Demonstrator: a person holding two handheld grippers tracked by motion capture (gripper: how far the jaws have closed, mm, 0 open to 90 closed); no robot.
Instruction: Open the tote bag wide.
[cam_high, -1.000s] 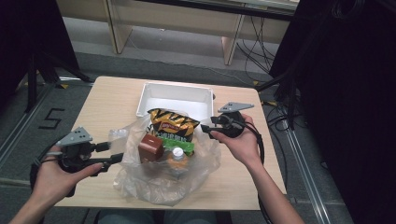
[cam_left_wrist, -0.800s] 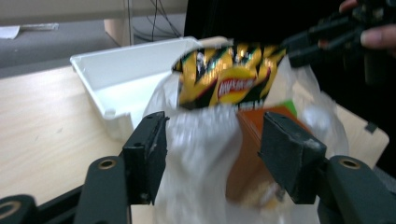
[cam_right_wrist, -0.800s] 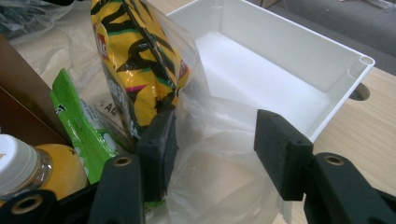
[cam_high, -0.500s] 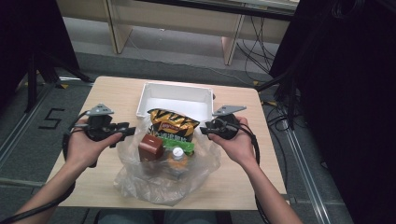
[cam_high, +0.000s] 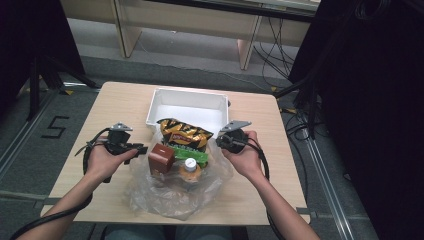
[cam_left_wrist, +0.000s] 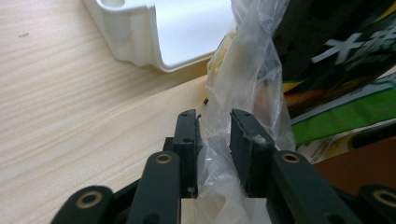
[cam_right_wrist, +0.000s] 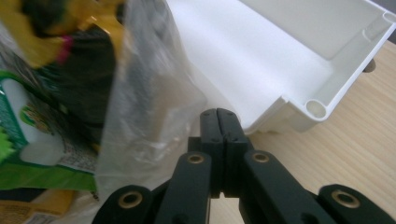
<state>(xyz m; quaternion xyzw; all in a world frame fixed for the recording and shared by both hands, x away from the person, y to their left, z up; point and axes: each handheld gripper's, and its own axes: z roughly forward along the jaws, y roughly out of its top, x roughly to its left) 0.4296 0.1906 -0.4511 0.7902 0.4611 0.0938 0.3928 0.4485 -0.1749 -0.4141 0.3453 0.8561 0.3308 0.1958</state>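
A clear plastic bag (cam_high: 165, 200) lies at the table's middle, holding a black and yellow chips bag (cam_high: 182, 134), a brown box (cam_high: 161, 156), a green packet (cam_high: 195, 155) and a white-capped bottle (cam_high: 190, 163). My left gripper (cam_high: 142, 148) is at the bag's left edge. Its jaws have just been closing and still stand a little apart (cam_left_wrist: 215, 116), with bag film (cam_left_wrist: 252, 70) bunched between them. My right gripper (cam_high: 218, 141) is at the bag's right edge. Its jaws have just closed fully (cam_right_wrist: 218, 112); the film (cam_right_wrist: 140, 116) lies against the left jaw, and none shows between them.
An empty white tray (cam_high: 186, 91) stands just behind the bag, its corner close to both grippers (cam_left_wrist: 140, 51) (cam_right_wrist: 322, 109). Bare wooden tabletop (cam_high: 90, 180) lies left and right of the bag. Cables trail from both grippers.
My left hand has swung from the table's front left up to the bag's left edge. The right gripper has sunk to the bag's right edge. Both pairs of jaws have narrowed.
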